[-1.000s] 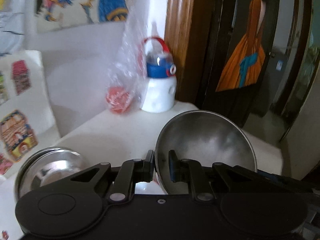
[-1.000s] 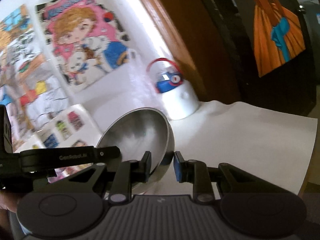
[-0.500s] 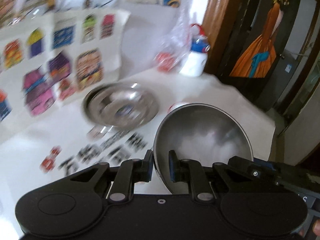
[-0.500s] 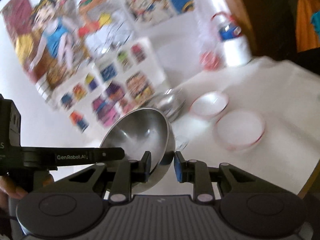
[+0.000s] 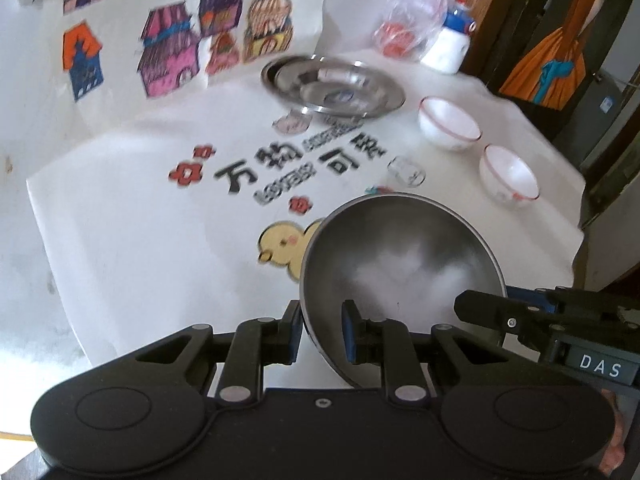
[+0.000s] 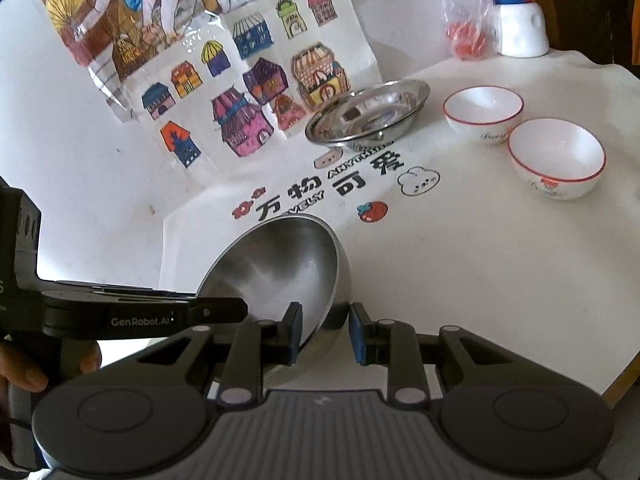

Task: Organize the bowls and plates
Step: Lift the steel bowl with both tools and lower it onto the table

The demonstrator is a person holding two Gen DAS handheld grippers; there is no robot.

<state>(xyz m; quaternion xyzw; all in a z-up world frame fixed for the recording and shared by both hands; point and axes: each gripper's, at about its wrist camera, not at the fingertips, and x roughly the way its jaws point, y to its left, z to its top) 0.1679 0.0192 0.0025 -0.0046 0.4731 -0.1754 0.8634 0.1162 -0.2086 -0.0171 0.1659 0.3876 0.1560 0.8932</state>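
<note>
Both grippers pinch the rim of one steel bowl, which hangs tilted above the near part of the white printed table cover. The left gripper has its blue pads either side of the bowl's near-left rim, one inside and one outside. The right gripper straddles the opposite rim in the same way, though its outer pad looks to stand slightly off the bowl wall, so how firm that pinch is remains hard to judge.

The left wrist view looks straight into the bowl's hollow and shows the right tool's arm crossing at lower right, labelled "DAS". The right wrist view shows instead the bowl's rounded outer wall, and the left tool's arm crossing at left with the person's fingers beneath it.

Farther back, a steel plate lies near the propped drawings of houses. Two white bowls with red rims sit just beside each other to its right. A white and blue bottle and a plastic bag stand at the far edge.
</note>
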